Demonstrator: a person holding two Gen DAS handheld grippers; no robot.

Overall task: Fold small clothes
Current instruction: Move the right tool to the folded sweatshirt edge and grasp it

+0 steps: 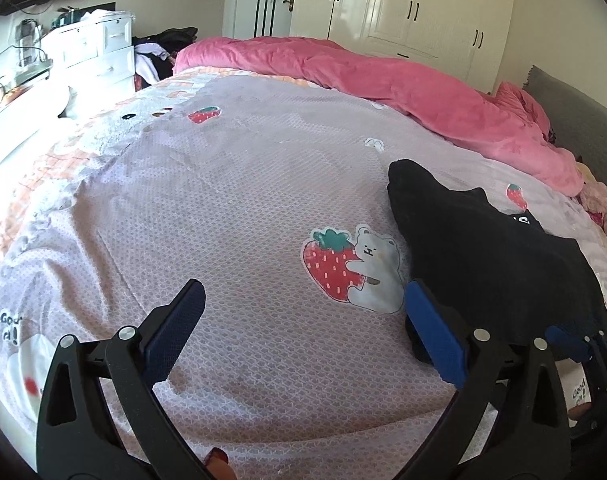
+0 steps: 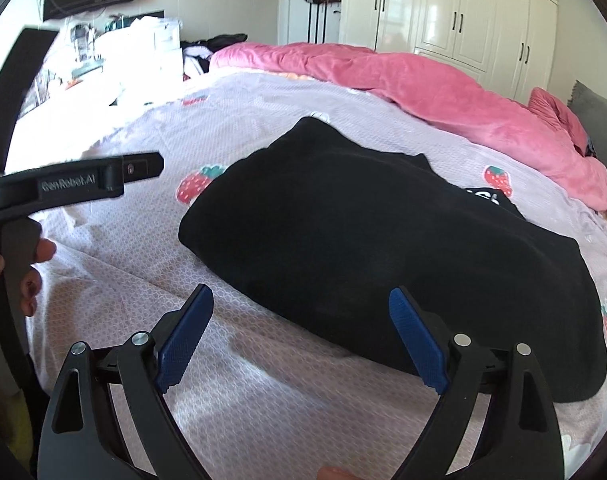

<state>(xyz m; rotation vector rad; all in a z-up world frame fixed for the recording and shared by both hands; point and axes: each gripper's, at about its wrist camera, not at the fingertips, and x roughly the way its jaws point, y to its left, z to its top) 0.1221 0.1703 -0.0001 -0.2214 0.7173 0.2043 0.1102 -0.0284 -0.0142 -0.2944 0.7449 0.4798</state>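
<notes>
- The black garment (image 2: pixel 383 248) lies on the bed, on the lilac sheet (image 2: pixel 263 392) printed with strawberries and bears; its long axis runs from the near right corner toward the far left, with a rounded end pointing away toward the pink duvet (image 2: pixel 423 80).
- It looks like thick, dark, matte cloth, doubled over into a bulky slab with soft rounded edges; a bit of white lettering (image 2: pixel 485 196) shows near its far right edge, too cut off to read.
- From the left wrist view the same garment (image 1: pixel 483 248) sits to the right, beside a strawberry-and-bear print (image 1: pixel 351 268).
- The left claw (image 1: pixel 303 320) is spread wide and holds nothing; its right finger (image 1: pixel 435 332) is at the garment's near edge, though contact cannot be judged.
- The right claw (image 2: pixel 303 332) is also spread wide and empty, its right finger in front of the garment's near edge.
- The garment's near right corner is hidden behind the claw arms, and its folds vanish in the black.
</notes>
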